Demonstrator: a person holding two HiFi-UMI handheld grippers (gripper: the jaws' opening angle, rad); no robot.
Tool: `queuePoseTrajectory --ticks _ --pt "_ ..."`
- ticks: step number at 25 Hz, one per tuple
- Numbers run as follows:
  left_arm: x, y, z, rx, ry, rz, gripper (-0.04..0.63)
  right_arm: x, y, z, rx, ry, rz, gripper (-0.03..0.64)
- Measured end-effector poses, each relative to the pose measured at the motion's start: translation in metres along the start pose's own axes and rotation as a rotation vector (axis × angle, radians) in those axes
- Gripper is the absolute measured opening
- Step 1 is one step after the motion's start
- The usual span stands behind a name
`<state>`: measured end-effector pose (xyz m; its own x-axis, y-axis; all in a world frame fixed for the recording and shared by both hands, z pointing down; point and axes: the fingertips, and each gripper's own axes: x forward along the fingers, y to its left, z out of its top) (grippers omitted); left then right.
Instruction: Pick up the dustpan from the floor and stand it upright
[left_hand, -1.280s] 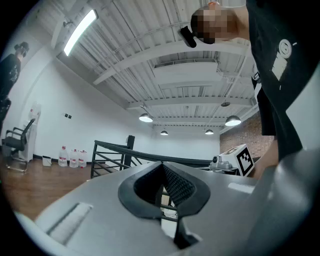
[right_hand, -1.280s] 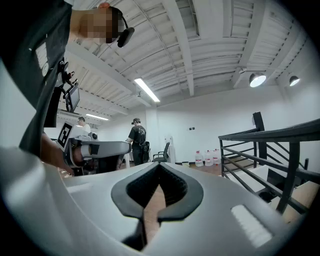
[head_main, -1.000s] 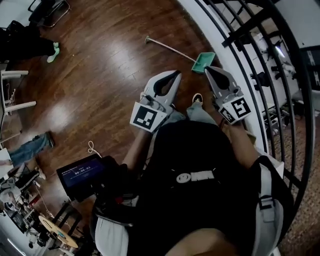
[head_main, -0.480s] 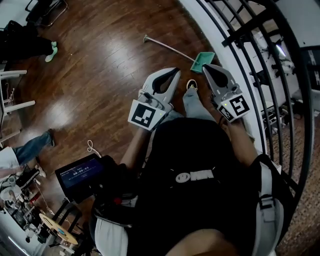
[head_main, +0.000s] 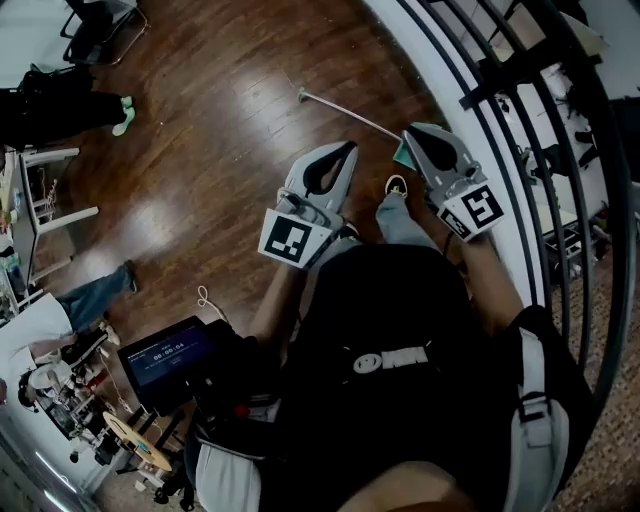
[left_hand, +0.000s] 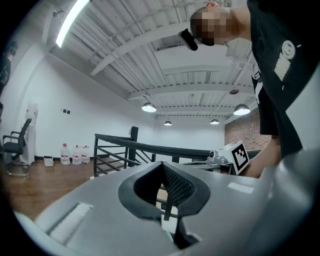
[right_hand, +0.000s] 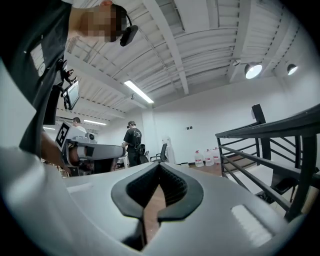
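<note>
The dustpan lies flat on the wooden floor in the head view. Its long thin handle (head_main: 345, 112) runs up-left, and only a sliver of its green pan (head_main: 400, 156) shows beside my right gripper. The right gripper (head_main: 411, 131) hangs shut over the pan, with nothing between its pads (right_hand: 159, 169). My left gripper (head_main: 349, 148) is held level to the left of the pan, near the handle's lower end. Its jaws meet at the tips and are empty (left_hand: 162, 167). Neither gripper touches the dustpan.
A black metal railing (head_main: 520, 120) curves along the right, close to the right gripper. The wearer's shoe (head_main: 396, 186) stands just below the pan. Another person's legs (head_main: 95, 295), a chair (head_main: 95, 20) and tables are at the left. A screen (head_main: 165, 355) hangs at the wearer's waist.
Both grippers have moved forward toward the dustpan. The green pan, plainly visible before, is now mostly covered by the right gripper. Both grippers stay shut.
</note>
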<state>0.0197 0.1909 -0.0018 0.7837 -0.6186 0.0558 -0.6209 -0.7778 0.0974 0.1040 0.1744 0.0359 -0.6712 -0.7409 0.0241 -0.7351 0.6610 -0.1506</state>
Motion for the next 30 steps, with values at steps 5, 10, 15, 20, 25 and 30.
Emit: queuePoseTrajectory --ticks 5,10,15,20,25,30 --pt "0.04 0.044 -0.006 -0.006 0.026 0.075 0.014 0.037 -0.048 0.004 -0.027 -0.005 0.061 0.003" --pt "0.058 0.082 0.0 0.007 0.044 0.133 0.014 0.064 -0.074 0.014 -0.037 0.035 0.099 0.003" --pt "0.069 0.132 -0.023 -0.015 0.059 0.139 0.014 0.11 -0.089 -0.007 -0.035 0.075 0.1 0.003" --pt "0.057 0.133 -0.032 -0.052 0.061 0.146 0.014 0.11 -0.08 -0.008 -0.057 0.107 0.065 0.003" --pt "0.065 0.17 -0.059 -0.062 0.072 0.162 0.014 0.15 -0.098 -0.013 -0.05 0.115 0.059 0.003" --pt "0.064 0.209 -0.089 -0.104 0.074 0.21 0.014 0.208 -0.1 -0.038 -0.098 0.235 0.122 0.005"
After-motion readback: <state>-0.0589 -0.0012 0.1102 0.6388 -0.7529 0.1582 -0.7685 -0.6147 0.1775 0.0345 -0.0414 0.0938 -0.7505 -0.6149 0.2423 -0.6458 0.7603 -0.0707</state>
